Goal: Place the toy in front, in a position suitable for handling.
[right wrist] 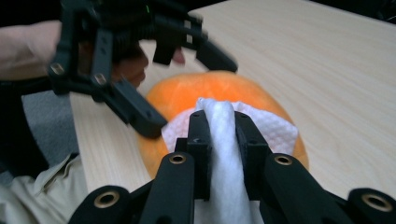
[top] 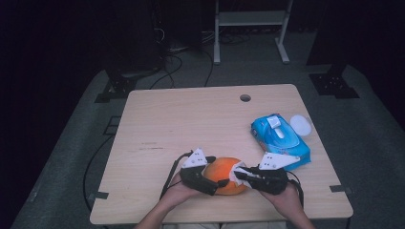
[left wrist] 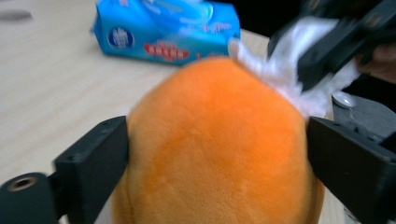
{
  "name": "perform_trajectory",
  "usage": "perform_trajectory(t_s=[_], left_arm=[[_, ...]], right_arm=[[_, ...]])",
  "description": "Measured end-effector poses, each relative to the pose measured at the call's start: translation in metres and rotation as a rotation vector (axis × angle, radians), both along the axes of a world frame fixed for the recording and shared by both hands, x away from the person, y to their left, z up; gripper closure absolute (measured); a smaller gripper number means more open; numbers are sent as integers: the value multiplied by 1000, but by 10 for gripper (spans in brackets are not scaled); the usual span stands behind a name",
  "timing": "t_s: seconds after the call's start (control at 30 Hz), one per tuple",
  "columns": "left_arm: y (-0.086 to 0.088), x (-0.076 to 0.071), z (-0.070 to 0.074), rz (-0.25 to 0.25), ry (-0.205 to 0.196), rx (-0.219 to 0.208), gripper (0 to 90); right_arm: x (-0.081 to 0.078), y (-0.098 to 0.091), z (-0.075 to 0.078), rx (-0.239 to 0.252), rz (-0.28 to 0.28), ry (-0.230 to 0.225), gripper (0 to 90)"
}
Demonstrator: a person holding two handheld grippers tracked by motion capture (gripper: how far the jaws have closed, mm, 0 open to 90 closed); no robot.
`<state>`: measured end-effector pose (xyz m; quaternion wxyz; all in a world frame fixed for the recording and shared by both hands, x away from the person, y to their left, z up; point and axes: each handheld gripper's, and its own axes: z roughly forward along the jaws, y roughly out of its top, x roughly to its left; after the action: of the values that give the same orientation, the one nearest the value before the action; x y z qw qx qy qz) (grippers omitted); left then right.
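Orange plush ball (top: pixel 225 175) sits between my left gripper's (left wrist: pixel 217 154) wide jaws, seemingly touching; my right gripper (right wrist: pixel 219 140) clenches a white wipe (right wrist: pixel 275 133) on it. Next: rub.

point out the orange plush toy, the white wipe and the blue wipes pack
orange plush toy (left wrist: pixel 215 140): left gripper view, middle of its fuzzy top
white wipe (right wrist: pixel 224 140): right gripper view, the fold pinched in the right tool
blue wipes pack (top: pixel 281 136): high view, top face by the flap
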<state>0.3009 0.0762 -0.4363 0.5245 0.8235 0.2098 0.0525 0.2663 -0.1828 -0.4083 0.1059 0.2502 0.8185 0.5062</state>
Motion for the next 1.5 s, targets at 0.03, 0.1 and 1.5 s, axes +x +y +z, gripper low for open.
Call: perform_trajectory(t_s=[0.03,0.1,1.5], left_arm=[[0,-1,0,1,-9,5,144],[1,-5,2,19,-83,30,282],[-11,-16,2,35,-189,115,215]], right_arm=[[-1,0,1,4,-9,-9,782],[-1,2,2,-4,-27,-35,783],[-2,18,0,15,-89,-57,785]])
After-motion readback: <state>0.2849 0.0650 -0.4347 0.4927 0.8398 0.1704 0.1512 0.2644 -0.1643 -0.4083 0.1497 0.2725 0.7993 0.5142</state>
